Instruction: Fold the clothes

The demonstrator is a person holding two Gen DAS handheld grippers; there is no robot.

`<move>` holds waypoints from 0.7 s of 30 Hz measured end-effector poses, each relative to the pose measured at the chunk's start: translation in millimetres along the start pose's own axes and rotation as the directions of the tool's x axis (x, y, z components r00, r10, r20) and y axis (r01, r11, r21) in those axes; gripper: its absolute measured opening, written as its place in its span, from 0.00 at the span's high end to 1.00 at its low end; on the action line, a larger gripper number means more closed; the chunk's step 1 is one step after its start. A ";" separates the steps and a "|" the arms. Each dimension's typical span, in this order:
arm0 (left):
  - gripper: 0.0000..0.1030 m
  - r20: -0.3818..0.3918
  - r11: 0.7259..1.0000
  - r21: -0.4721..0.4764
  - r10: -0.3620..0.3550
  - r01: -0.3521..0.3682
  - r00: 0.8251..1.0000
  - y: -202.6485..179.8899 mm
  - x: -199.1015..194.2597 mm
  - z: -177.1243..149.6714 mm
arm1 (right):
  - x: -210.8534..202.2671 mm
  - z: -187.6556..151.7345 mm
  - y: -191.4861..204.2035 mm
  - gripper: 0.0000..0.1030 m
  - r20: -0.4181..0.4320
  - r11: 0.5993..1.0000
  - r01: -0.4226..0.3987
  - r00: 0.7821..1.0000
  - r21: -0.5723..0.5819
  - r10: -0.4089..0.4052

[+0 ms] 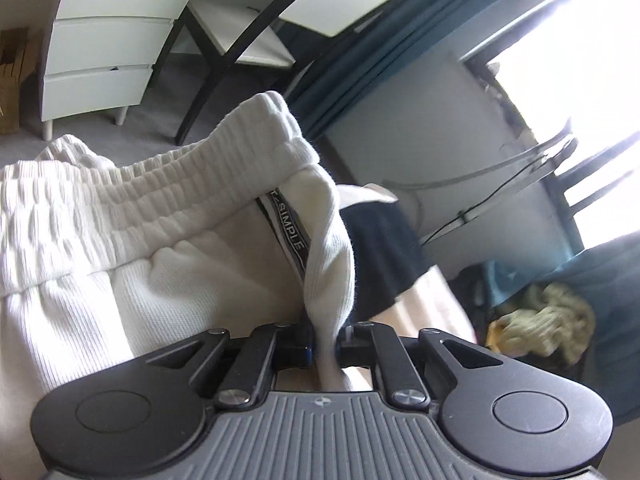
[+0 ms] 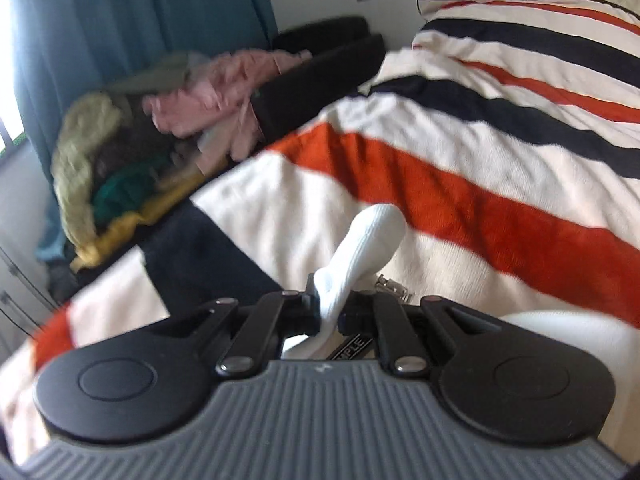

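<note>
A white ribbed garment [image 1: 132, 232] with an elastic waistband and a grey "SIMPLE" tape fills the left wrist view, lifted in the air. My left gripper [image 1: 326, 346] is shut on a fold of its white cloth near the tape. In the right wrist view my right gripper [image 2: 330, 312] is shut on another bunched end of the white garment [image 2: 368, 236], held above the striped bedspread [image 2: 460, 184]. A bit of the tape and a metal clip show by the right fingers. More white cloth shows at the lower right.
A bed with red, navy and cream stripes lies under the right gripper. A pile of mixed clothes [image 2: 132, 152] sits at its far left by teal curtains [image 2: 120, 12]. White drawers [image 1: 104, 48], a black-framed desk and a window [image 1: 580, 120] appear in the left wrist view.
</note>
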State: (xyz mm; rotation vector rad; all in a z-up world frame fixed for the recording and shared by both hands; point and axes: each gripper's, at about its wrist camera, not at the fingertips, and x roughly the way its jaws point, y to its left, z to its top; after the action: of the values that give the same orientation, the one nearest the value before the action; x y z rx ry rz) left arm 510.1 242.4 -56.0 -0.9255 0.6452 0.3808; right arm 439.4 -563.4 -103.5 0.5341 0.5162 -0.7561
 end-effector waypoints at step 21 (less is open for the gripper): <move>0.39 0.033 0.979 -0.166 -0.117 0.121 0.993 136.4 -193.2 -119.4 | -136.0 -65.8 -111.8 0.46 -0.156 0.914 -0.314 0.920 0.256 0.360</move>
State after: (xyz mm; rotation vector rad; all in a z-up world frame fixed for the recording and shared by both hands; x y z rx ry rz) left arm 246.9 212.8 -64.1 -1.1136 0.5389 0.3416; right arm 255.8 -523.5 -99.4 0.8953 0.5077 -0.4298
